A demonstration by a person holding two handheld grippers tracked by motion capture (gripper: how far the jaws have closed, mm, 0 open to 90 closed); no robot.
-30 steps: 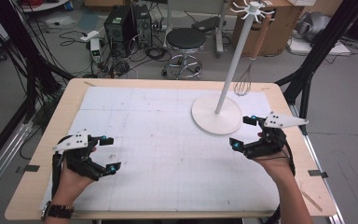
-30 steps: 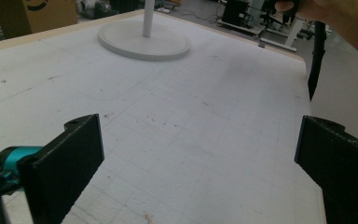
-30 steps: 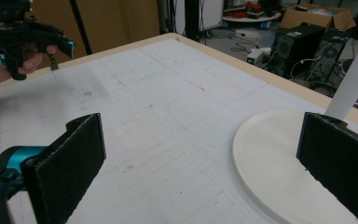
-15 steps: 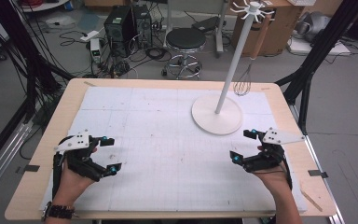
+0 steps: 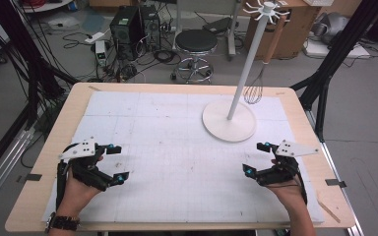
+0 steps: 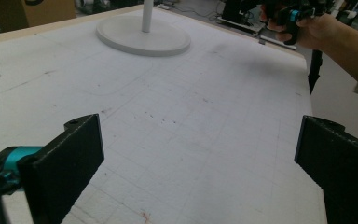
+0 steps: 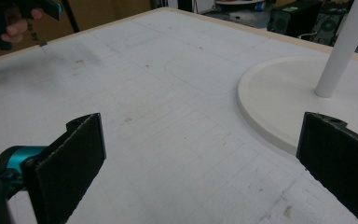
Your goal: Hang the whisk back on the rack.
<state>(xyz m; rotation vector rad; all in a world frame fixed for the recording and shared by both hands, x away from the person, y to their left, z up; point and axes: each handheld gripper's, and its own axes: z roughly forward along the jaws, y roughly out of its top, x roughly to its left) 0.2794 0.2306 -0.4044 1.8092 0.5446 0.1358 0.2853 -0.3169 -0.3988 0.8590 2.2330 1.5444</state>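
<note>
Left gripper (image 5: 115,162) low over the near left part of the white gridded mat (image 5: 177,162), jaws spread wide with nothing between them; in the left gripper view the same left gripper (image 6: 200,158) with both black jaws far apart at the frame's lower corners, bare mat in the gap; right gripper (image 5: 257,158) over the near right part of the mat, jaws likewise wide apart and empty; in the right gripper view the right gripper (image 7: 200,158) framing bare mat, its far jaw just in front of the rim of the round white base (image 7: 279,102).

Nearest thing: white stand (image 5: 243,64), upright on its round base at the far right of the mat, pole leaning slightly in the high view, hooked crown at the top; base near the right gripper but apart from it, well apart from the left; wire whisk (image 5: 254,88) hanging just beside the pole, over the far edge of the base.

Wooden table (image 5: 54,147) beneath the mat; black stool (image 5: 196,44) and computer towers (image 5: 133,24) on the floor beyond it.
</note>
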